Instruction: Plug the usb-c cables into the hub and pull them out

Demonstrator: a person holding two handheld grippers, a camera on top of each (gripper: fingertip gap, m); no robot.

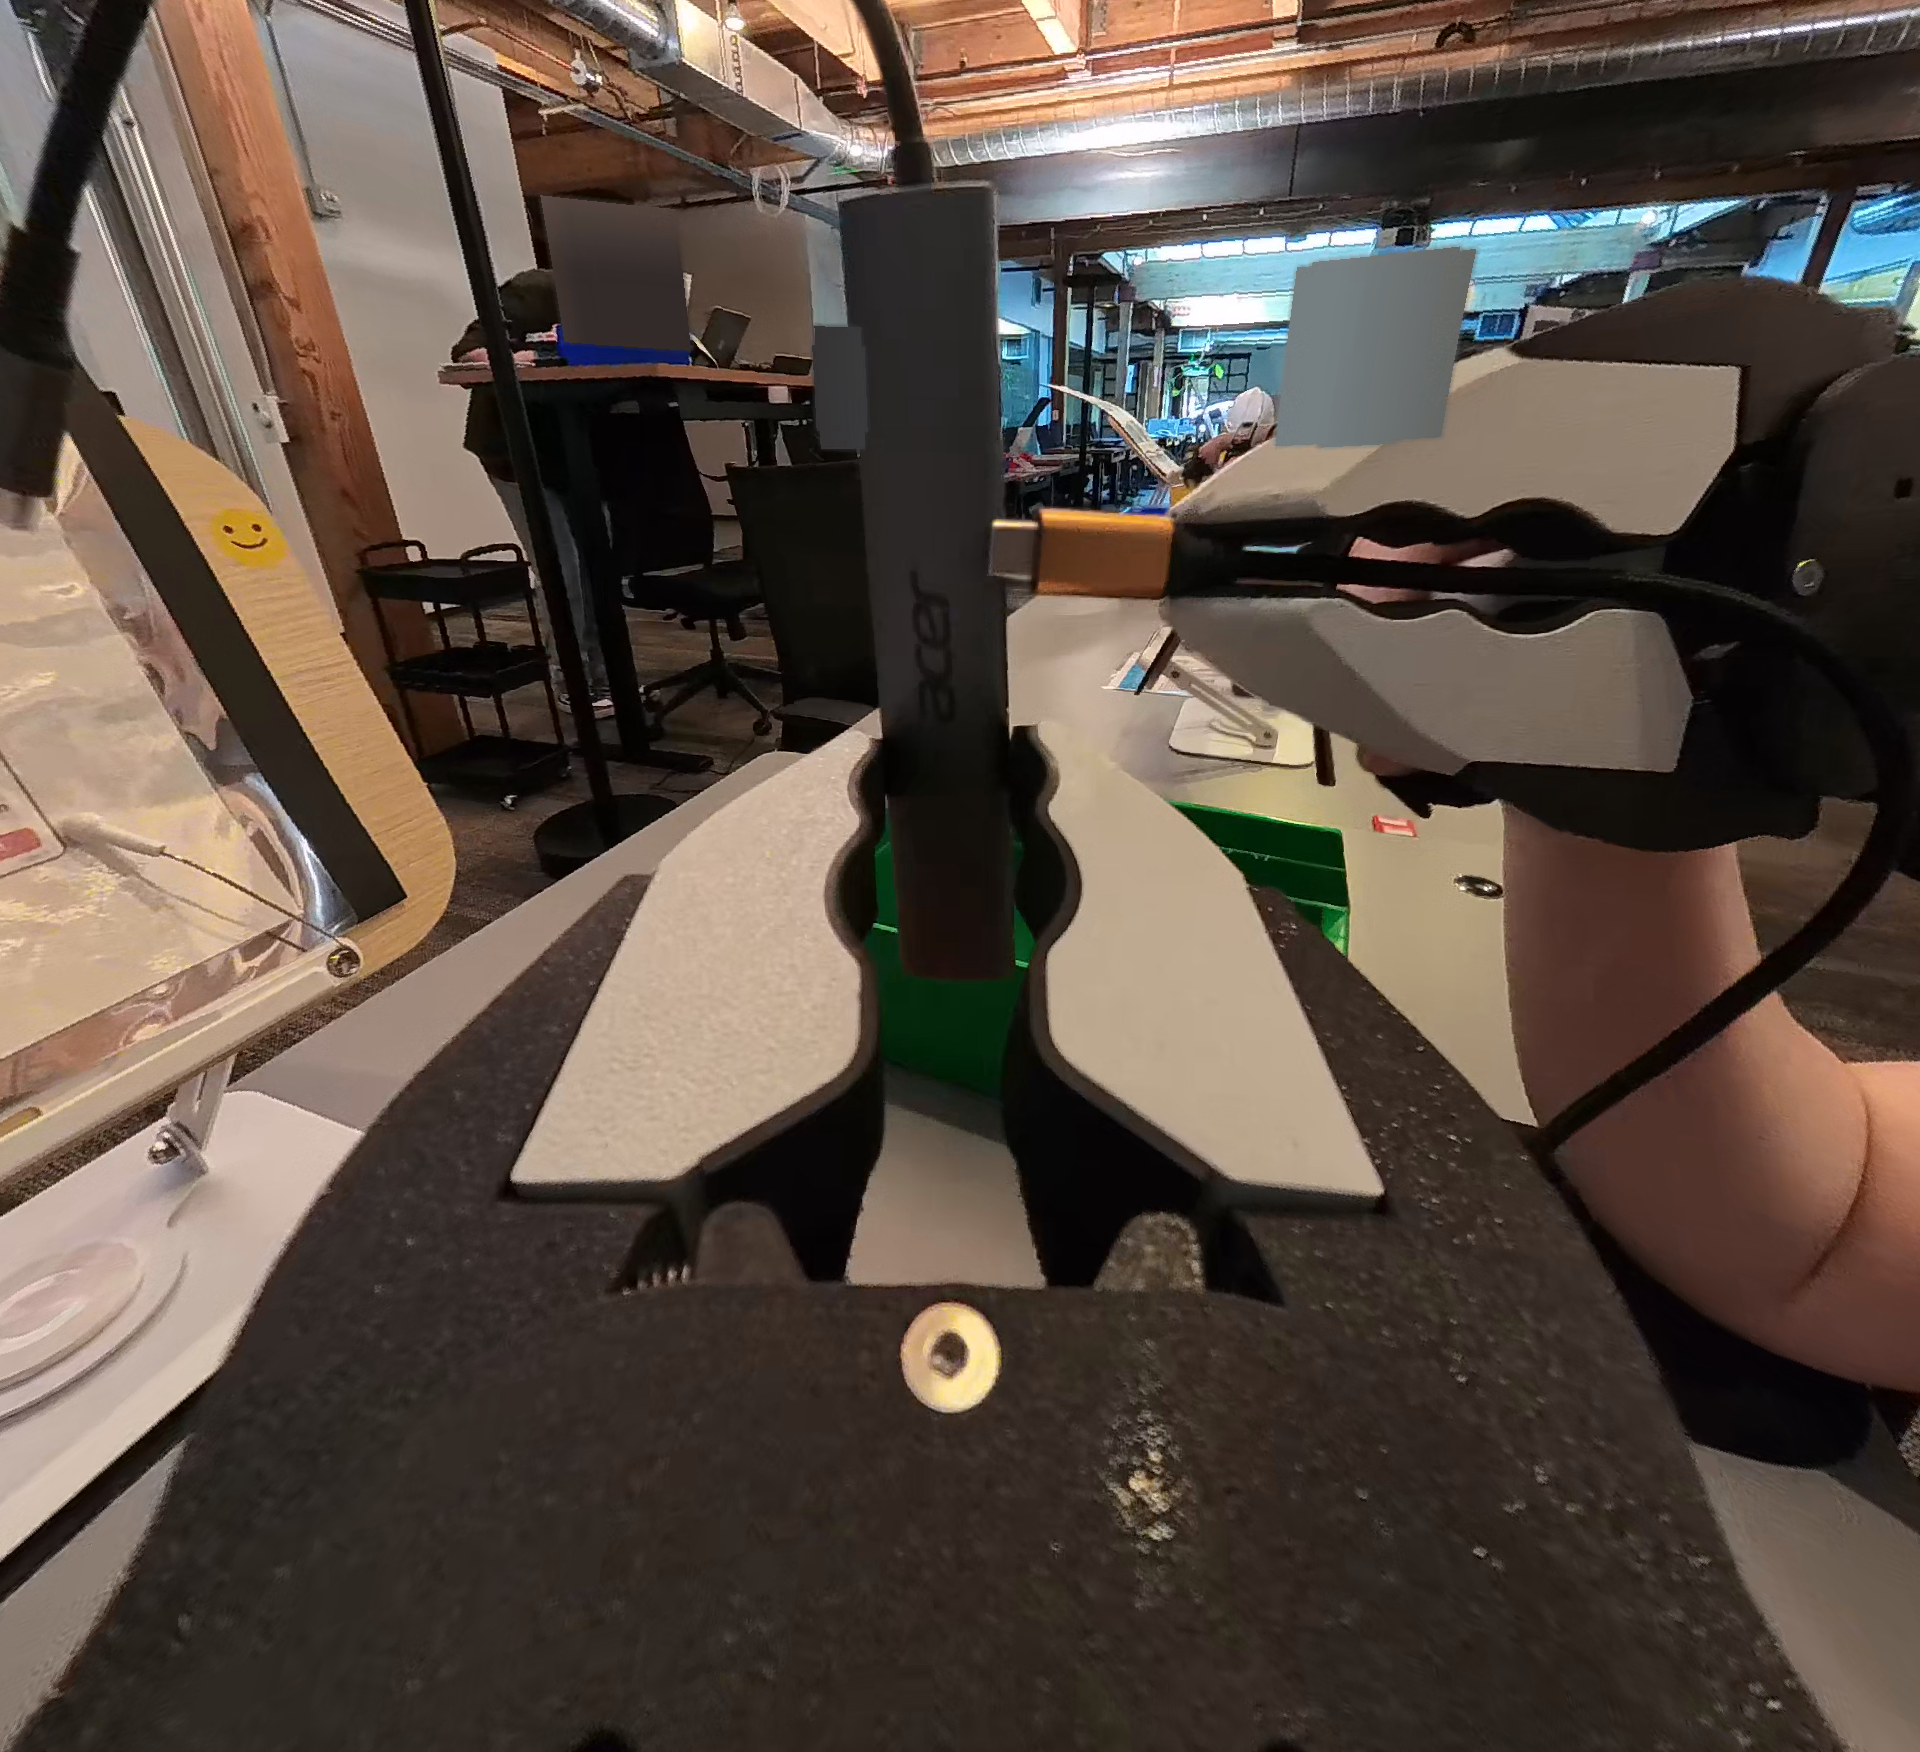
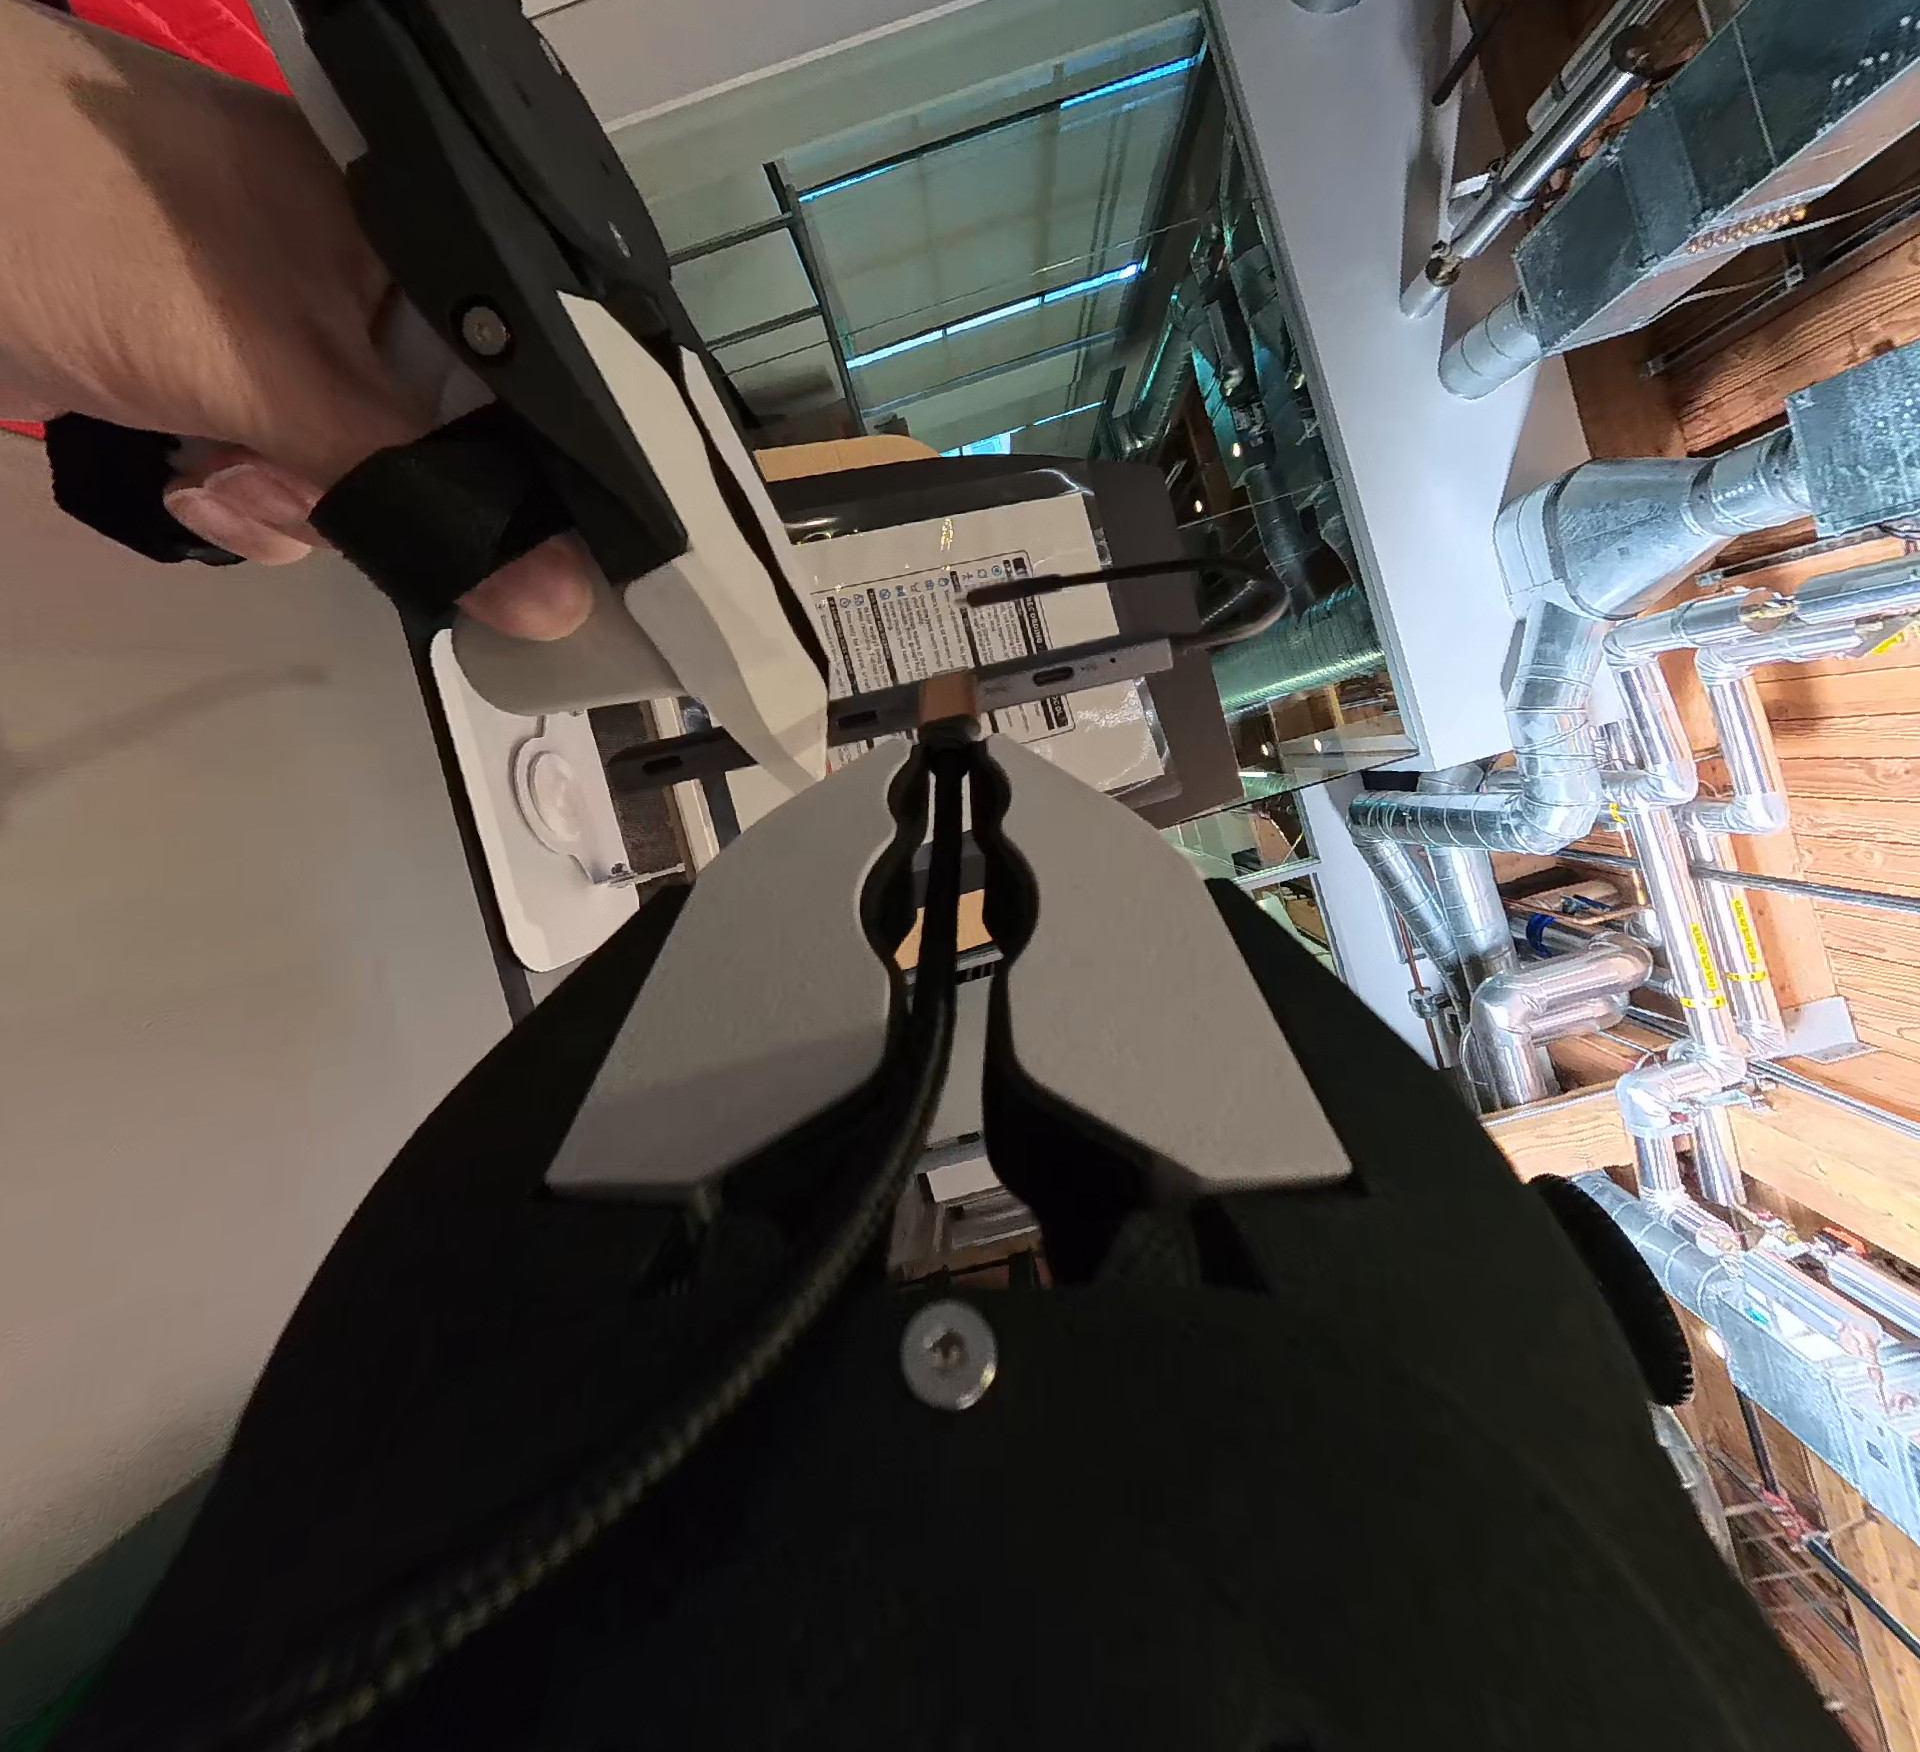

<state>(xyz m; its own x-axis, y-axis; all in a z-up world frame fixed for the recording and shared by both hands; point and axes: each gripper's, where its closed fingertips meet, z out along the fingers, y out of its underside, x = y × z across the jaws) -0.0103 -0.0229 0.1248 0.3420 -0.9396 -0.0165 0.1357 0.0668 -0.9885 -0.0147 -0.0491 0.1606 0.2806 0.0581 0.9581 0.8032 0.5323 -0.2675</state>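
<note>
My left gripper (image 1: 945, 767) is shut on the lower end of a grey USB hub (image 1: 930, 476) and holds it upright above the table. The hub's own black cable (image 1: 883, 40) loops up and over to the left. My right gripper (image 1: 1174, 559) comes in from the right, shut on a copper-coloured USB-C plug (image 1: 1101, 554) with a black braided cable (image 1: 1818, 694). The plug's metal tip meets the hub's right side; I cannot tell how deep it sits. In the right wrist view my right gripper (image 2: 948, 752) holds the plug (image 2: 948, 696) against the hub's port row (image 2: 1049, 676); the left gripper's fingers (image 2: 623, 642) hold the hub's other end.
A green bin (image 1: 1278, 861) sits on the grey table (image 1: 1434, 933) below the hub. A clear sign stand with a wooden back (image 1: 208, 767) stands at the left. A black pole on a round base (image 1: 488, 352) stands beyond the table edge. A person's forearm (image 1: 1714, 1131) is at the right. There is about 5 cm between the tips of the two grippers.
</note>
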